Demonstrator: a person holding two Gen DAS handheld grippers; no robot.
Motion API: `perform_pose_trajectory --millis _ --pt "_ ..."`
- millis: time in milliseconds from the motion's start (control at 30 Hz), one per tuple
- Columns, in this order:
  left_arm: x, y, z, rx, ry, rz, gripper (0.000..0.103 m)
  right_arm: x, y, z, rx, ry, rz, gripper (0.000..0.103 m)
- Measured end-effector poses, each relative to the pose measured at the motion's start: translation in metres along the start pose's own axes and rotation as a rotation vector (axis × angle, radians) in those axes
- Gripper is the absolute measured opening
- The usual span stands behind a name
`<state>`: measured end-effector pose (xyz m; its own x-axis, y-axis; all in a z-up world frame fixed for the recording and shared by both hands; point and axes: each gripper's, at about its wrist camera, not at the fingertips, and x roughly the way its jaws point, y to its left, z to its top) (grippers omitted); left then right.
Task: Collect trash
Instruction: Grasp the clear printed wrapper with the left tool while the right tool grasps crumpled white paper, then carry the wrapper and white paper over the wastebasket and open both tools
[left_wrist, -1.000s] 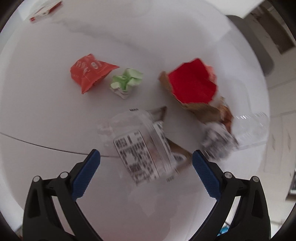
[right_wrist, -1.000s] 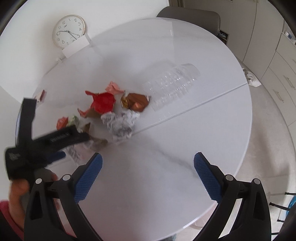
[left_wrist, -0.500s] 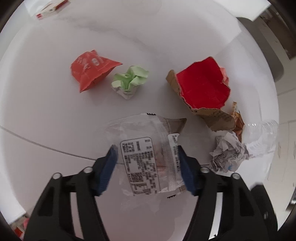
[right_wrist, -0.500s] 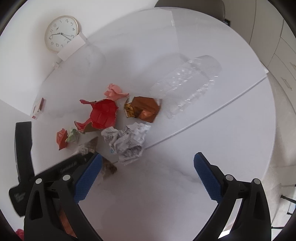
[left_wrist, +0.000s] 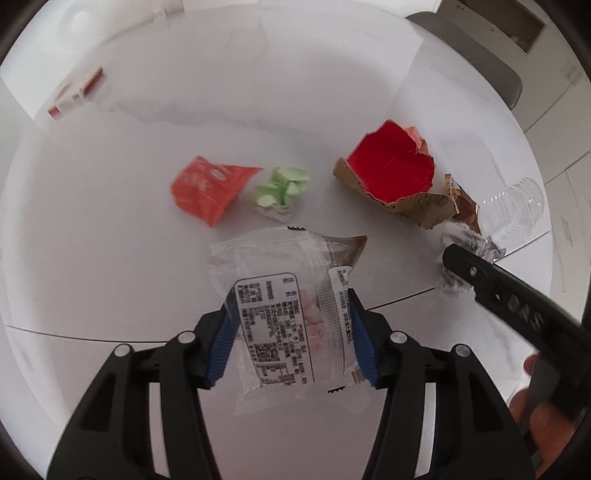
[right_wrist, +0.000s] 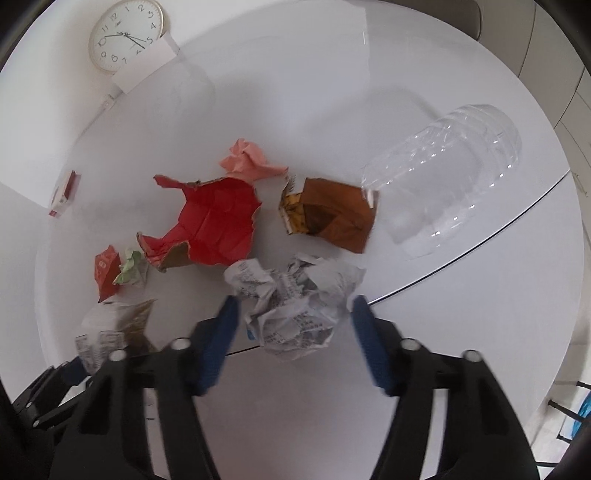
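My left gripper is shut on a clear plastic wrapper with a printed label, on the white round table. My right gripper has its blue pads on either side of a crumpled white receipt ball; the jaws are narrowed around it, contact unclear. Other trash lies beyond: a torn red paper piece, a brown foil wrapper, a pink paper wad, a green paper wad, an orange packet and a clear plastic bottle.
A wall clock leans at the table's far edge beside a white card. A small red and white box lies far left. A grey chair stands behind the table. The table seam runs across.
My left gripper has closed from wide open onto the clear wrapper. My right gripper has moved forward over the receipt ball and its jaws have narrowed around it.
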<state>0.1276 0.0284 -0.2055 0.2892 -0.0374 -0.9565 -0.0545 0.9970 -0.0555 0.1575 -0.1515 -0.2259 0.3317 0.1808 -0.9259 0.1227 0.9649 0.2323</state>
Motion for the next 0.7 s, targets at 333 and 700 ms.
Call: perform_pose_trajectory --millis 333,700 --pt "-0.039 -0.002 -0.027 0.095 -0.066 -0.007 0.054 -0.052 -0.021 -0.041 0.006 -0.06 0.104 0.045" --pt "-0.079 -0.101 -0.086 0.416 -0.035 -0.251 0.054 -0.135 -0.161 -0.176 0.251 -0.071 -0.029 0.045"
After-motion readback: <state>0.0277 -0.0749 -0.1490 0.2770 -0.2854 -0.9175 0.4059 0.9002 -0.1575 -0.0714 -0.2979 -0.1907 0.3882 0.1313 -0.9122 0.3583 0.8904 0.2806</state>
